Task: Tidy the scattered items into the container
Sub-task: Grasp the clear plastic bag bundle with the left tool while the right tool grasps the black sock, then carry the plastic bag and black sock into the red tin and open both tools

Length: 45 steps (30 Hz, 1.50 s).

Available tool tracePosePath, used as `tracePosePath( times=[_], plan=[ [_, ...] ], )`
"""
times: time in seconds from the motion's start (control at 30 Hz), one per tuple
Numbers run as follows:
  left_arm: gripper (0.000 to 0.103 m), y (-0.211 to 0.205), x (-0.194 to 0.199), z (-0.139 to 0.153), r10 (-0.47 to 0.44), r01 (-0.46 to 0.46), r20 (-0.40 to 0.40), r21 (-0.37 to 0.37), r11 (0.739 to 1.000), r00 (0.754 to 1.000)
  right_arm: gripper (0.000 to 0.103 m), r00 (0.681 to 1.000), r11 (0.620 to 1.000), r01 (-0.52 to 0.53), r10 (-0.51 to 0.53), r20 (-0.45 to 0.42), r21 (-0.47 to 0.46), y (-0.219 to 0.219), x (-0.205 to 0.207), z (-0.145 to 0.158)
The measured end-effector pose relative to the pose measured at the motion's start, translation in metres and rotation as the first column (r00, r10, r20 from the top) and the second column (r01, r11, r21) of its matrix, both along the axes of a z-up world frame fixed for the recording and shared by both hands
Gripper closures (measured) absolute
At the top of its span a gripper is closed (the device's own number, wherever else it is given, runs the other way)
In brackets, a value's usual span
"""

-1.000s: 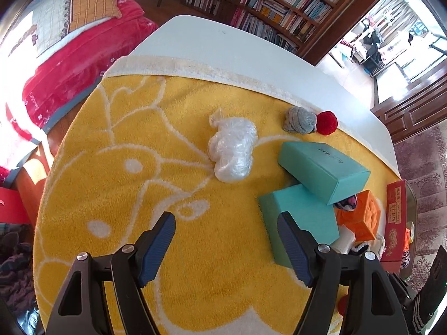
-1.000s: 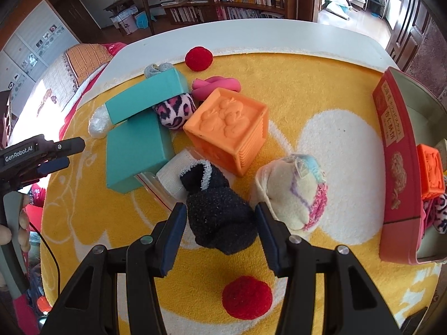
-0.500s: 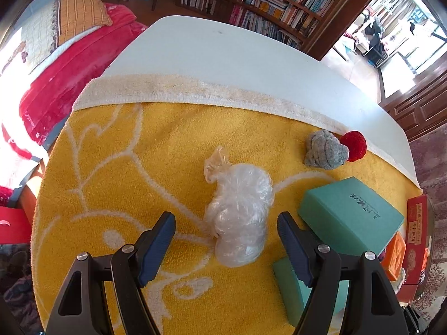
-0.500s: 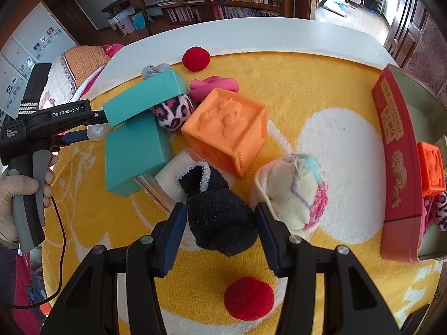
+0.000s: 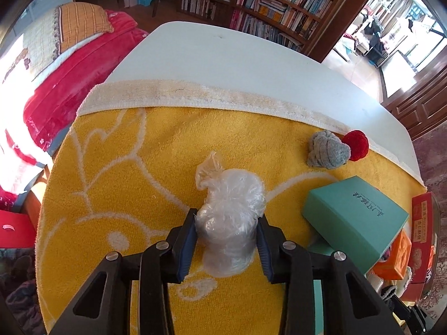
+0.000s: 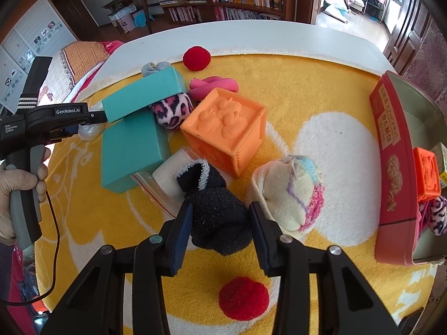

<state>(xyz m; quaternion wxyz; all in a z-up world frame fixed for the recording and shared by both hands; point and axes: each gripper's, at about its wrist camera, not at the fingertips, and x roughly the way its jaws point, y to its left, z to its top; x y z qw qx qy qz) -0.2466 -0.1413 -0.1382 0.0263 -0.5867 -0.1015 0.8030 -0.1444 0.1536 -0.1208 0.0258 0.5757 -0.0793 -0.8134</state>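
1. squeezing down on two soft things at once here. the left hand-held gripper (image 5: 226, 240) has its blue pads pressed into both sides of the crumpled clear plastic bag (image 5: 230, 209), about as closed as it gets, and the bag is sitting on the yellow towel (image 5: 125, 167) near the far-left edge of the pile.

2. the right hand-held gripper (image 6: 220, 229) is closing on the black fuzzy sock (image 6: 216, 215). the sock fills the gap between the pads and they look to be touching its sides, though i'd guess the squeeze isn't finished.

3. both grippers point steeply down, which makes sense for squishy stuff lying flat: pinch from above, then lift.

4. the red container (image 6: 391, 167) is at the right edge of the towel, well apart from both grabs. it already has a small orange block (image 6: 426, 173) and a leopard-print sock (image 6: 435, 215) in it, so the job's partly done.

5. lots left out: the big orange cube (image 6: 223, 128), two teal boxes (image 6: 134, 150), a cream sock (image 6: 287, 192), a grey sock (image 5: 327, 150), red pompoms (image 6: 243, 297), and a pink roll (image 6: 213, 85).

6. the bag has the longer trip, since the pile sits between it and the container.
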Motion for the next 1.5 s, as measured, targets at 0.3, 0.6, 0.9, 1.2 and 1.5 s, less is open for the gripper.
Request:
tracePosePath(
  times=[0.3, 0.6, 0.9, 1.2, 1.5],
  plan=[
    [0.062, -0.009, 0.028, 0.036, 0.031, -0.03, -0.051, 0.022, 0.999, 0.998, 0.074, 1.0, 0.998, 0.0, -0.001, -0.007, -0.056, 0.007, 0.008, 0.009],
    [0.062, 0.023, 0.06, 0.066, 0.028, -0.024, -0.083, 0.043, 0.999, 0.996, 0.103, 0.996, 0.995, -0.074, 0.071, -0.049, -0.064, 0.013, 0.027, 0.029],
    [0.062, 0.049, 0.094, 0.083, 0.026, -0.021, -0.092, 0.051, 0.998, 0.995, 0.079, 0.997, 0.979, -0.071, 0.068, -0.023, -0.188, 0.036, 0.029, 0.023],
    [0.062, 0.04, 0.122, 0.093, 0.066, -0.062, -0.091, 0.044, 0.997, 0.994, 0.041, 0.991, 0.966, -0.134, 0.137, -0.002, -0.223, 0.013, 0.018, 0.0],
    [0.062, 0.038, 0.135, 0.094, 0.077, -0.073, -0.078, 0.058, 0.996, 0.994, 0.055, 0.982, 0.976, -0.171, 0.18, 0.054, -0.136, -0.002, 0.009, -0.024]
  ],
)
